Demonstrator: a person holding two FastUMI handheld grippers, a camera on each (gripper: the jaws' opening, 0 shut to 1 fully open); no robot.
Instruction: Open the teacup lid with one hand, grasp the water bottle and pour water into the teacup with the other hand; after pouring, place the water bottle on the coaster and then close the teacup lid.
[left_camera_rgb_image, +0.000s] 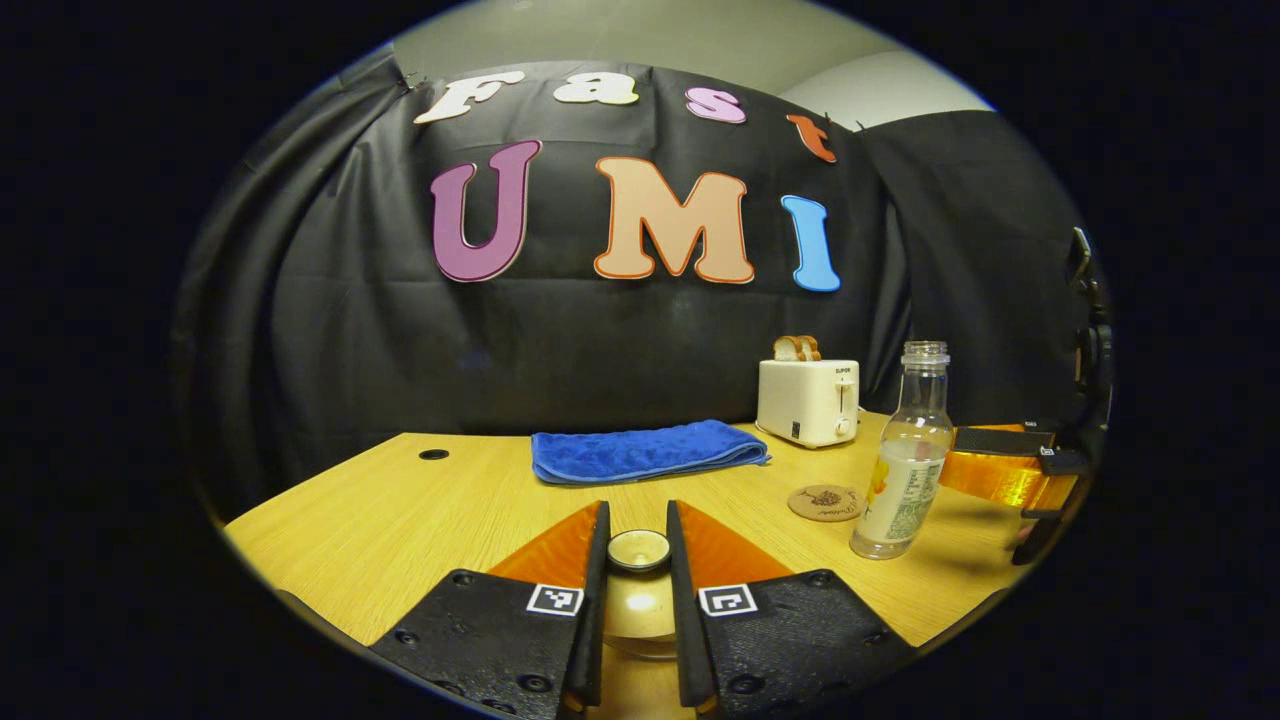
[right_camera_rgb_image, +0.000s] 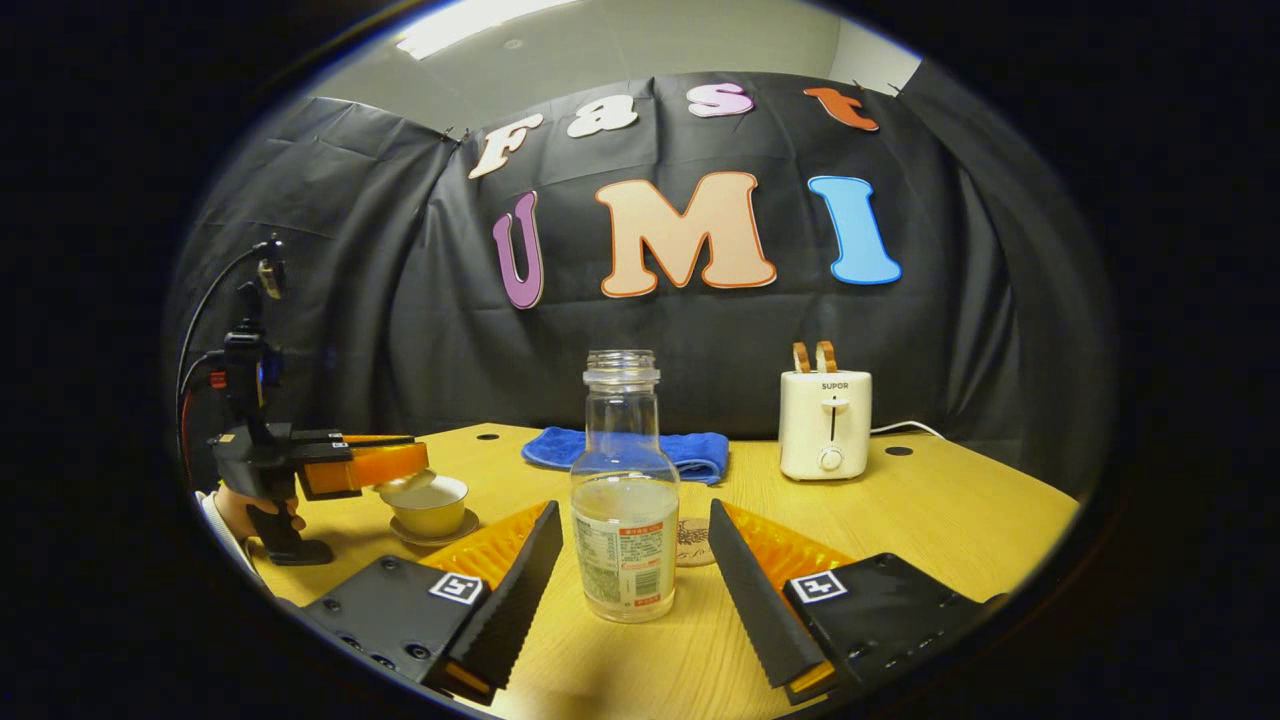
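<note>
The teacup lid's round knob (left_camera_rgb_image: 638, 548) sits between the fingers of my left gripper (left_camera_rgb_image: 638, 525), which is shut on it. In the right gripper view that left gripper (right_camera_rgb_image: 405, 462) holds the white lid (right_camera_rgb_image: 405, 484) tilted just above the pale teacup (right_camera_rgb_image: 432, 508) on its saucer. The clear water bottle (right_camera_rgb_image: 625, 500), uncapped and partly full, stands between the spread fingers of my open right gripper (right_camera_rgb_image: 635, 515), neither finger touching it. The same bottle (left_camera_rgb_image: 905, 470) shows in the left gripper view, with the round coaster (left_camera_rgb_image: 825, 502) beside it. The coaster (right_camera_rgb_image: 692, 540) is half hidden behind the bottle.
A white toaster (right_camera_rgb_image: 825, 425) with bread slices stands at the back of the wooden table (right_camera_rgb_image: 950, 520). A folded blue towel (left_camera_rgb_image: 645, 450) lies at the back middle. A hand (right_camera_rgb_image: 245, 510) holds the left gripper at the table's left edge.
</note>
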